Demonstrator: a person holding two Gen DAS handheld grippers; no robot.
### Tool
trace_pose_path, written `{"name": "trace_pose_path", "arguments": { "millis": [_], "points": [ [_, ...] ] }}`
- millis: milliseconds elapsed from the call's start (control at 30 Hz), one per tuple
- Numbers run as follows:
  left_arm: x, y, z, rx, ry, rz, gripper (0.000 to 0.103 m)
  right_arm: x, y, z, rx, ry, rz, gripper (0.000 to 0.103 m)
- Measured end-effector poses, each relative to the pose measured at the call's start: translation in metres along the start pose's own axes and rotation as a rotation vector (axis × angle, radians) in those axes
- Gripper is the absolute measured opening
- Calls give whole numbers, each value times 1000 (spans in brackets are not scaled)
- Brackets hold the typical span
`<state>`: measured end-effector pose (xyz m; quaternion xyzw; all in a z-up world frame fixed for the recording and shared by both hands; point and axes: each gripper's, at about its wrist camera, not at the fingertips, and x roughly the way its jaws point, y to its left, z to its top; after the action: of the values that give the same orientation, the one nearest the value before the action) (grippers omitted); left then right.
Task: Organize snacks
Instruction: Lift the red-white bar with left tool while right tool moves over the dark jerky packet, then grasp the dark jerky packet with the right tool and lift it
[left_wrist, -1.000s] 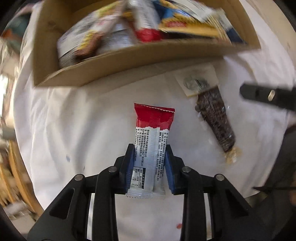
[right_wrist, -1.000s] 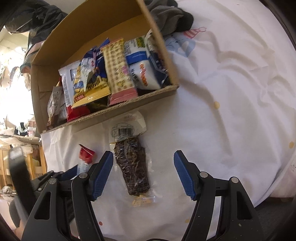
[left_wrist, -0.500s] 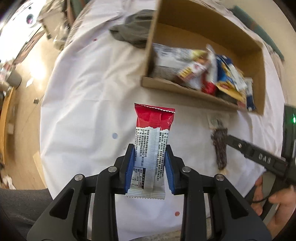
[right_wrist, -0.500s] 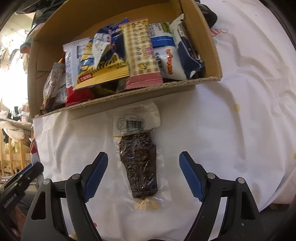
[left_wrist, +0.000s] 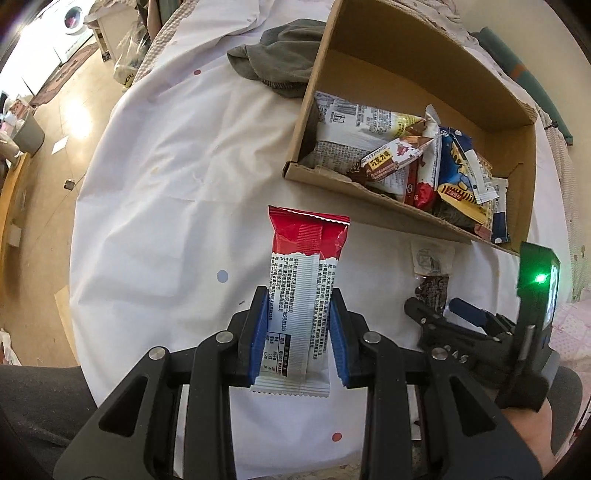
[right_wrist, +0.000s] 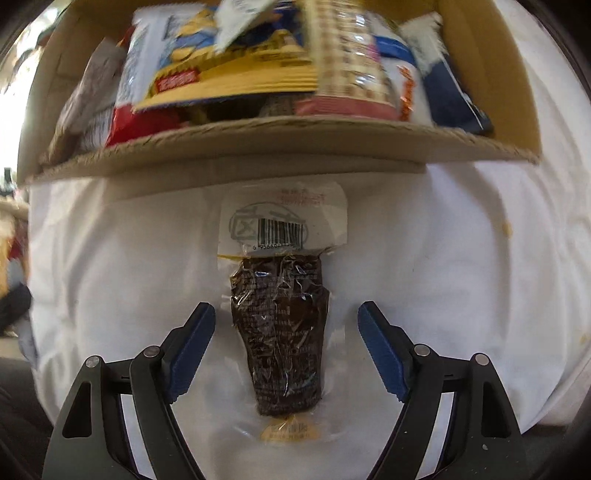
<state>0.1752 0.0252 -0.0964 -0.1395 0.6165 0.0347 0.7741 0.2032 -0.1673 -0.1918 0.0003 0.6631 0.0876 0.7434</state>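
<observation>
Left claw (left_wrist: 298, 334) pinched narrow on a red-and-white snack packet (left_wrist: 303, 291), blue pads pressing both long edges; packet held clear above the white-clothed surface (left_wrist: 166, 177), red end pointing away from the camera. Right claw (right_wrist: 286, 341) pointing down, jaws wide, blue pads either side of a dark vacuum-packed snack (right_wrist: 282, 332) and not touching it. That snack lies flat on the cloth just in front of the cardboard box (right_wrist: 280, 142), its white barcode label end toward the box wall, a small yellow tab at the near end. In the left view the right claw (left_wrist: 439, 310) sits low over the same dark snack (left_wrist: 432, 284), a green light glowing on its body. Box holds a jumble of packets: yellow-and-blue bag (left_wrist: 461, 184), brown chocolate wrapper (left_wrist: 384, 166), white printed packet (left_wrist: 354, 122); far half of the box bare. Grey cloth (left_wrist: 280, 66) bunched against the box's far outer corner.
</observation>
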Motion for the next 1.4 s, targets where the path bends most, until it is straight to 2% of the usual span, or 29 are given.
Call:
{"name": "trace_pose_path", "arguments": {
  "millis": [133, 167, 200, 300, 400, 600, 800, 833, 867, 900, 1067, 1133, 1167, 1200, 1267, 1333, 1400],
  "points": [
    [2, 3, -1, -9, 9, -8, 27, 4, 12, -5, -78, -10, -62, 81],
    [2, 2, -1, -9, 10, -8, 27, 5, 15, -6, -95, -13, -72, 79],
    [2, 2, -1, -8, 9, -9, 27, 5, 17, -7, -108, -16, -69, 69],
    [0, -1, 0, 1, -4, -8, 27, 4, 23, -9, -138, -27, -70, 62],
    [-2, -1, -1, 12, -19, 5, 27, -5, 20, -12, -132, -43, -40, 56],
    [2, 8, -1, -6, -9, 29, 27, -22, 3, -19, -78, -50, 71, 56],
    [4, 10, -1, -3, -14, 47, 27, -45, -19, -16, -74, -73, 128, 56],
    [4, 9, -1, 2, -15, 52, 27, -49, -21, -18, -75, -78, 140, 54],
    [5, 8, -1, 7, -16, 56, 27, -57, -24, -23, -77, -84, 152, 32],
    [5, 7, -2, 12, -18, 63, 27, -63, -26, -21, -81, -84, 172, 28],
    [7, 5, -4, 24, -14, 78, 27, -72, -26, -21, -76, -96, 175, 30],
    [8, 3, -5, 33, -16, 85, 27, -62, -29, -19, -45, -63, 177, 33],
    [8, 2, -6, 39, -17, 90, 27, -59, -29, -21, -35, -53, 169, 39],
    [8, 3, -6, 42, -18, 93, 27, -58, -32, -18, -25, -48, 162, 64],
    [8, 5, -6, 39, -22, 98, 27, -58, -33, -26, -12, -61, 138, 97],
    [8, 6, -6, 28, -21, 97, 27, -51, -35, -20, -5, -52, 99, 98],
    [9, 5, -5, 25, -18, 96, 27, -37, -32, -12, -8, -2, 104, 96]
  ]
}}
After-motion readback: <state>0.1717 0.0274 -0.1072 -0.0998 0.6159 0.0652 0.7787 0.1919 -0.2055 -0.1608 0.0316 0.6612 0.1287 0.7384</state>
